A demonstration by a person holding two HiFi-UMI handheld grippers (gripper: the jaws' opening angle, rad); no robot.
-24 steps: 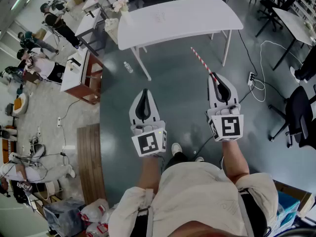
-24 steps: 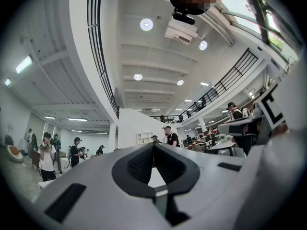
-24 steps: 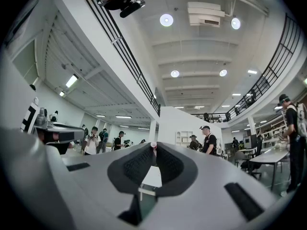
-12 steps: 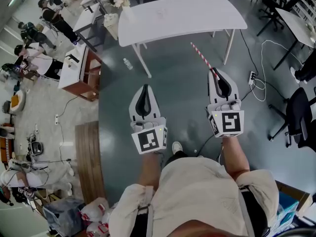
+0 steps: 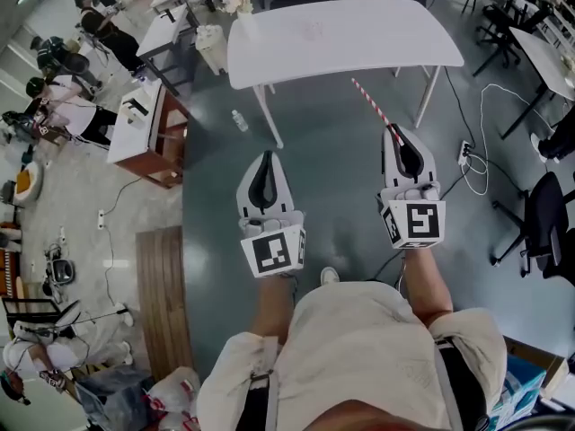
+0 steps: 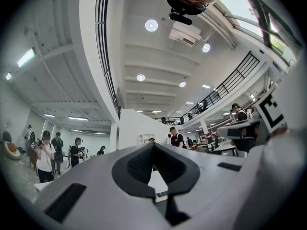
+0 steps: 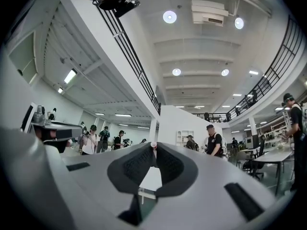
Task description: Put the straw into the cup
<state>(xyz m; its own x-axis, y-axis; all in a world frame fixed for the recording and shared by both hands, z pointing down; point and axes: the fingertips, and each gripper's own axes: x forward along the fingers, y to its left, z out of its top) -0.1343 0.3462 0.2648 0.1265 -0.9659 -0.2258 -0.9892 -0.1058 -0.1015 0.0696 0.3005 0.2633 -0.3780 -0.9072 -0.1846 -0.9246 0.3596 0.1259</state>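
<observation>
My right gripper (image 5: 393, 132) is shut on a red-and-white striped straw (image 5: 368, 101), which sticks out forward and to the left from its tips, over the grey floor. In the right gripper view only the straw's pale end (image 7: 153, 144) shows, pinched where the jaws of the right gripper (image 7: 153, 147) meet. My left gripper (image 5: 263, 158) hangs level beside it, shut, with nothing between its pads; the left gripper (image 6: 152, 146) shows the same from its own view. Ahead stands a white table (image 5: 359, 34) with a faint clear object (image 5: 311, 30) on it; I cannot tell whether that is the cup.
A small bottle (image 5: 238, 121) lies on the floor by the table's left leg. Wooden desks (image 5: 148, 124) and several people (image 5: 63, 97) are at the left. A power strip with cables (image 5: 464, 147) and office chairs (image 5: 546, 218) are at the right.
The white table has come lower and nearer in the head view. Both grippers keep their places in the picture, and the straw stays in the right one.
</observation>
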